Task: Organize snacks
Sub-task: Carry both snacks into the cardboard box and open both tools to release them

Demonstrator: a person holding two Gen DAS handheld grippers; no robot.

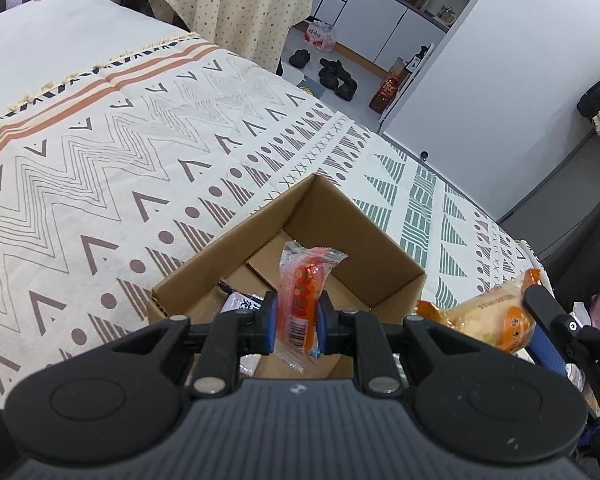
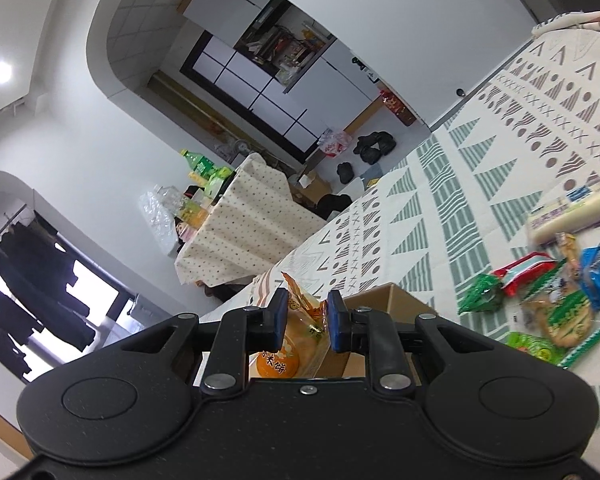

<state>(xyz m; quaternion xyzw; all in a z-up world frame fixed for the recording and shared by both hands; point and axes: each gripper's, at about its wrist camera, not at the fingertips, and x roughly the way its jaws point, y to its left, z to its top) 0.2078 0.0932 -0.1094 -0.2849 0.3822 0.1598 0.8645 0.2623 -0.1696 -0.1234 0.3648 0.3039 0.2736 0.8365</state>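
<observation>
My left gripper is shut on a red-and-orange sausage packet and holds it upright over the open cardboard box. A dark-and-white snack packet lies inside the box. My right gripper is shut on an orange rice-cake packet, tilted, just beside the box corner. That packet and a right finger show at the right of the left wrist view.
Several loose snack packets and a long pale packet lie on the patterned cloth right of the box. A cloth-draped table with bottles stands beyond the bed edge. Shoes lie on the floor.
</observation>
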